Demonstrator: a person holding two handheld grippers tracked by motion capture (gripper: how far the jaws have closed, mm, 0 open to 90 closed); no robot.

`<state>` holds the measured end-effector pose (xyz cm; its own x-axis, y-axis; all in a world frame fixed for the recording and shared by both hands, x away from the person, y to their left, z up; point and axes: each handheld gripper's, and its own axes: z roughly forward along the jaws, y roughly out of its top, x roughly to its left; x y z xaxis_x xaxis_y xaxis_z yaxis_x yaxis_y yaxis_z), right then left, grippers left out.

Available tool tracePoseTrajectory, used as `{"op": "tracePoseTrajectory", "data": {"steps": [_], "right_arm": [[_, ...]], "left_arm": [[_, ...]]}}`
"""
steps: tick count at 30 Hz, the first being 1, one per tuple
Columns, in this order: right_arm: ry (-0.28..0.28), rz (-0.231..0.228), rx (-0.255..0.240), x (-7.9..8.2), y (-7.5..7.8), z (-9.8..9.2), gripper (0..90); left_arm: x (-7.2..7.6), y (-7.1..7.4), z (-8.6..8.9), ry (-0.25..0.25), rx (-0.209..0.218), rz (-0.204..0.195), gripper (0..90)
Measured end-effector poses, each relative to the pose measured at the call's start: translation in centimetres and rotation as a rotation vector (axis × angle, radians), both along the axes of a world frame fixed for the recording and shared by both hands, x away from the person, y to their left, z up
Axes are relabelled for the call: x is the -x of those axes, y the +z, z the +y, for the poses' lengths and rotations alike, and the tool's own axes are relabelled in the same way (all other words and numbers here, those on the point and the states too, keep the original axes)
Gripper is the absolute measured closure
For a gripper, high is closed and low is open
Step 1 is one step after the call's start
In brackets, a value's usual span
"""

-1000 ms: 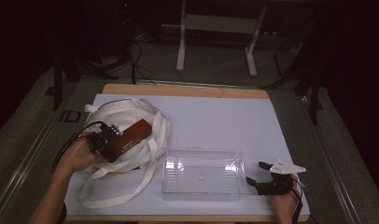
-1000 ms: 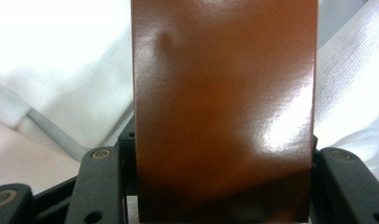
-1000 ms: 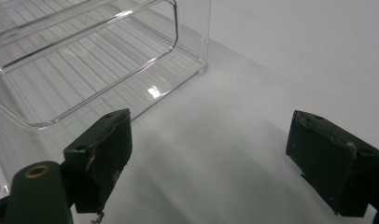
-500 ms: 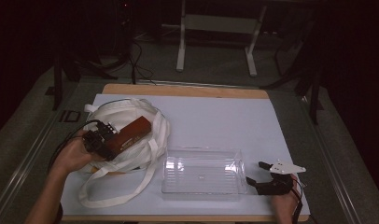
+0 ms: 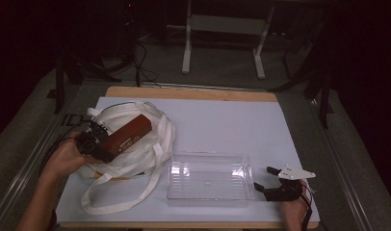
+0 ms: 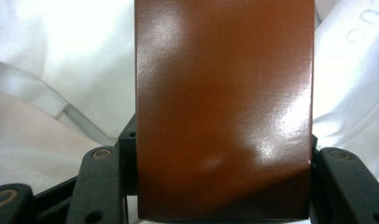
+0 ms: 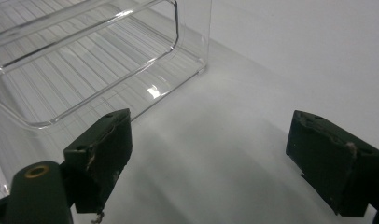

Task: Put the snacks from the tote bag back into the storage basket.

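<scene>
A glossy brown box (image 5: 127, 134) is clamped in my left gripper (image 5: 98, 144) above a crumpled white cloth bag (image 5: 140, 144) at the table's left. In the left gripper view the brown box (image 6: 224, 107) fills the gap between the black jaws, with white cloth behind it. My right gripper (image 5: 273, 179) rests at the table's front right, just right of a clear plastic tray (image 5: 210, 177). In the right gripper view my right gripper (image 7: 225, 163) stands open with nothing between its fingers, and the clear tray (image 7: 85, 60) lies ahead to the left.
The white table top (image 5: 222, 120) has bare room behind the tray and to its right. The bag's long handle loop (image 5: 116, 202) trails toward the front edge. Black cables (image 5: 73, 130) run off the left edge. A metal stand (image 5: 222, 29) rises beyond the table.
My left gripper has lifted the brown box slightly up and away from the bag; the box's far end now tilts higher. The right gripper has stayed still.
</scene>
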<state>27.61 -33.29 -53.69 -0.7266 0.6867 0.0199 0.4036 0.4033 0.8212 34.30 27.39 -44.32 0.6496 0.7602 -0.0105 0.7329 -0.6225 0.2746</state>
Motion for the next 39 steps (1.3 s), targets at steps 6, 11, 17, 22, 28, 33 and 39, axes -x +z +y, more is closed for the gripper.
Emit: {"op": "tracePoseTrajectory", "data": {"steps": [6, 11, 17, 22, 28, 33, 39], "right_arm": [[0.0, 0.0, -0.001, 0.0, 0.0, 0.0, 14.4], [0.0, 0.0, 0.0, 0.0, 0.0, 0.0, 14.4], [0.0, 0.0, 0.0, 0.0, 0.0, 0.0, 14.4], [0.0, -0.001, 0.0, 0.0, 0.0, 0.0, 14.4], [-0.003, 0.0, -0.001, 0.1, 0.0, 0.0, 14.4], [-0.002, 0.0, 0.0, 0.1, 0.0, 0.0, 14.4], [-0.002, 0.0, 0.001, 0.1, 0.0, 0.0, 14.4]], "left_arm": [[0.2, 0.7, 0.5, -0.012, 0.024, -0.005, 43.7], [0.6, 1.4, 0.8, -0.038, 0.054, -0.041, 43.7], [1.2, 2.0, 0.9, -0.092, 0.078, -0.078, 43.7], [1.5, 2.4, 0.8, -0.108, 0.072, -0.086, 43.7], [1.9, 2.7, 0.4, -0.146, 0.076, -0.088, 43.7], [2.3, 3.6, 0.1, -0.175, 0.093, -0.114, 43.7], [2.8, 4.9, -0.4, -0.202, 0.1, -0.132, 43.7]]}}
